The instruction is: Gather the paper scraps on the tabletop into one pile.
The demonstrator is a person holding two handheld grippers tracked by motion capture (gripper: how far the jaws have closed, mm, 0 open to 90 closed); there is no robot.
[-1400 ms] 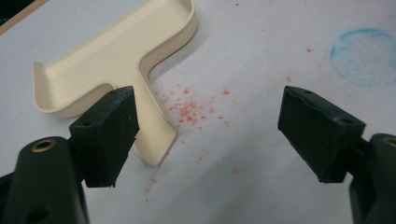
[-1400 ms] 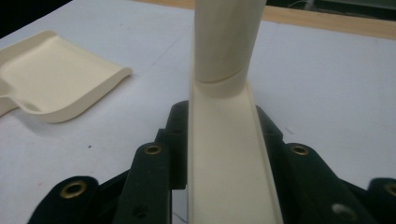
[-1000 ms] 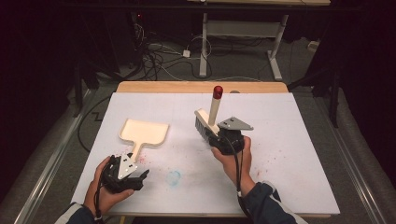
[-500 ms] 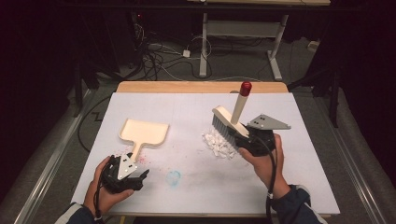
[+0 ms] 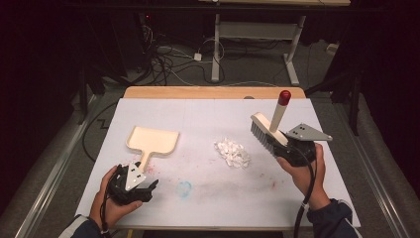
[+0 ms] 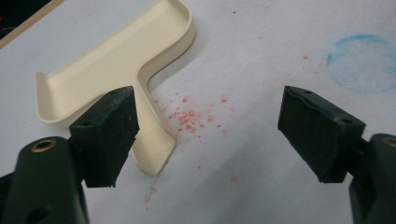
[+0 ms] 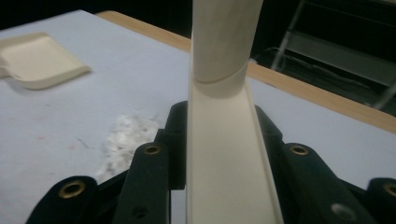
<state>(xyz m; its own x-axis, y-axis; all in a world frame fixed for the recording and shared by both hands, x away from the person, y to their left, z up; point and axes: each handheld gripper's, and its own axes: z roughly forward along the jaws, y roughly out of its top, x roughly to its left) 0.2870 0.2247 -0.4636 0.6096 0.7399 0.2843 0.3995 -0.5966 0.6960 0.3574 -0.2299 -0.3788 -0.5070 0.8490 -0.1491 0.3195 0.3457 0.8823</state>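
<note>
Cream plastic fills your right gripper: its jaws are clamped on the back of the brush, held above the table to the right of the white scraps, grey bristles down, red-capped handle slanting up. Your left gripper rests with jaws spread wide, holding nothing, the cream dustpan handle just beside one jaw.

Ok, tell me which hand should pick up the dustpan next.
Left. The left gripper sits open just short of the dustpan handle, which lies by one jaw in its own view. The right gripper is shut on the brush, beyond the scraps.
</note>
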